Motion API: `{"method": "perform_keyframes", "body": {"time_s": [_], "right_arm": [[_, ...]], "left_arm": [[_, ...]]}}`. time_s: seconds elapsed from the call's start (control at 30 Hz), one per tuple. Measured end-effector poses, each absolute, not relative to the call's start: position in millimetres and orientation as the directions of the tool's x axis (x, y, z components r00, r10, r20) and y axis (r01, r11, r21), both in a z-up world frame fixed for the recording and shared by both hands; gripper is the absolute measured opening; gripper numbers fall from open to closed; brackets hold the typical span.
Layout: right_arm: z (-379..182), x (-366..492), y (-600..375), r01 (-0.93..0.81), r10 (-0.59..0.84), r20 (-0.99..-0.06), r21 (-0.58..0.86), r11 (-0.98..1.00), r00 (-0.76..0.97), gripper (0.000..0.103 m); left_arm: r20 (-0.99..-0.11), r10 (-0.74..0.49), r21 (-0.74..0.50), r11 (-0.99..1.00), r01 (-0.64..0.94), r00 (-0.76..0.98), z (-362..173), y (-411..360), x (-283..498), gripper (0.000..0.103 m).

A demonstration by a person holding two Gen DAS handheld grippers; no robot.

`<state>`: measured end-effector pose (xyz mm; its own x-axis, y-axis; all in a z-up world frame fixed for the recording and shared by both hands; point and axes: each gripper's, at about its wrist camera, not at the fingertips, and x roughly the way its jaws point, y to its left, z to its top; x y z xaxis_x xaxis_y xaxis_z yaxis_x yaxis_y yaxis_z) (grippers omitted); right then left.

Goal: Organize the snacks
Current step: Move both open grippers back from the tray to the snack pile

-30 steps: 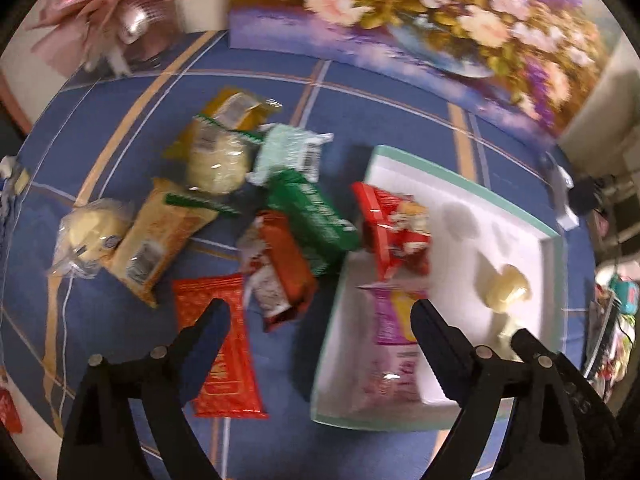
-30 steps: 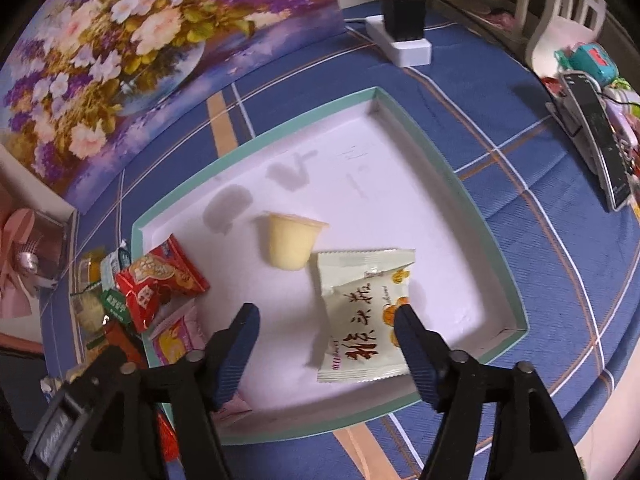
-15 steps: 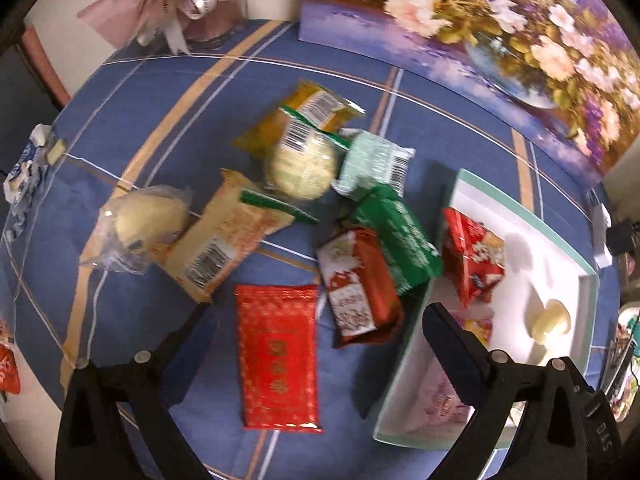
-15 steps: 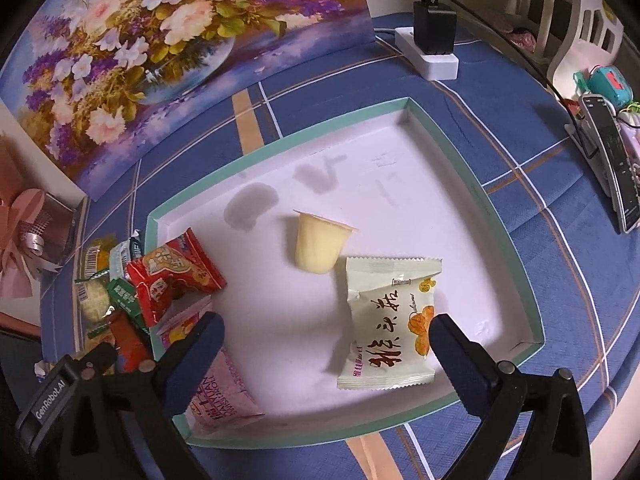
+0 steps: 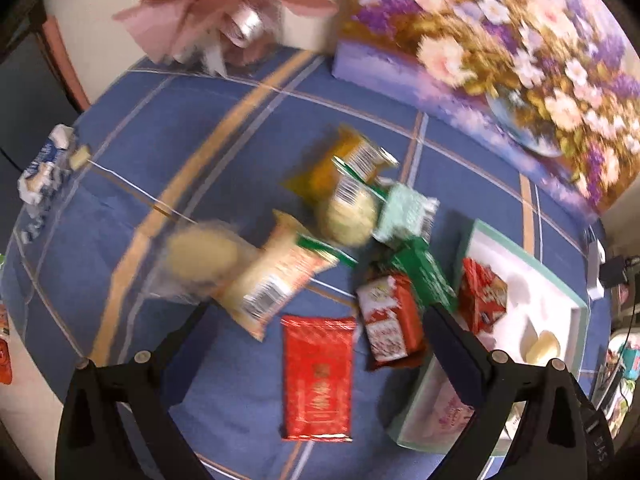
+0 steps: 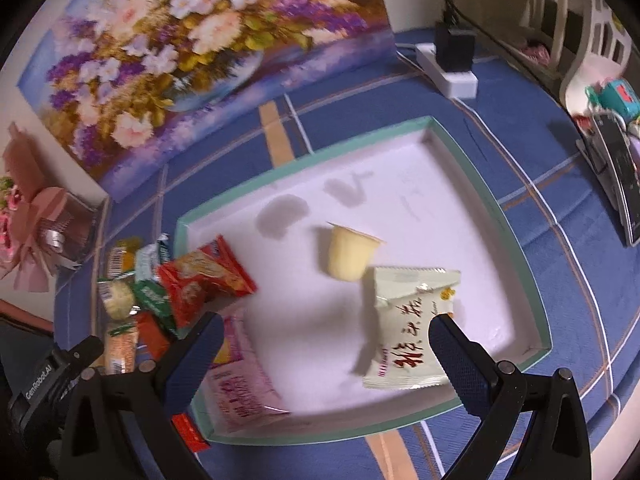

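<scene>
Left gripper (image 5: 316,332) spread wide, holding nothing, hanging over the red packet (image 5: 317,376) that lies flat on the blue cloth (image 5: 160,128), just left of the tray (image 5: 582,316); packet between the fingers, so probably next to be picked. Right gripper (image 6: 320,344) also spread and empty, poised over the tray (image 6: 480,204), likely because its load is already set down. Inside the tray: jelly cup (image 6: 350,254) on its side, touching the pale packet (image 6: 412,328); red bag (image 6: 204,280) leaning over the left rim; pink packet (image 6: 240,392) by the near-left corner. Snacks not yet sorted heaped left of the tray: green bar (image 5: 428,276), red-and-white pack (image 5: 390,326), mint packet (image 5: 408,214), round cake (image 5: 350,214), orange packet (image 5: 344,164), tan packet (image 5: 276,280), clear-wrapped bun (image 5: 200,260), overlapping or touching, seemingly just dumped there. Left view alone gives the whole heap, though blurred, plus a crumpled blue-white wrapper (image 5: 40,168) at the far edge. Right view alone gives the tray floor, the pale packet, a power strip (image 6: 448,68) beyond and the left gripper's body (image 6: 44,376) at lower left. Flower painting (image 6: 192,52) and pink bouquet (image 5: 224,8) in both.
</scene>
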<state>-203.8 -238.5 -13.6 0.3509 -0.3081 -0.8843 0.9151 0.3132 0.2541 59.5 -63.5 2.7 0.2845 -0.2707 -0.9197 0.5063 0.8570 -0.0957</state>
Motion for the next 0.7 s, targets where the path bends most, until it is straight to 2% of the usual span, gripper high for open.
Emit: {"method": "perform_keyframes", "body": {"time_s": [0.13,0.3,0.7], "right_arm": [[-2,-189,-225,0.886,-0.309,-0.864,0.276,0.372,0.399,0.103],[2,-153,-198,0.821,-0.238,-0.854,0.312,0.477,0.463,0.103],[-16,-82,-141,0.739,-0.121,-0.886,0.291,0.607,0.449,0.103]], "left_arm": [[-0.916,-0.258,-0.091,0.88,0.466,0.308,10,-42,78,0.102],[-0.92,-0.233,-0.084,0.902,0.423,0.315,8,-16,98,0.102],[-0.948,-0.192,-0.087,0.922,0.378,0.252,-14,11,118,0.102]]}}
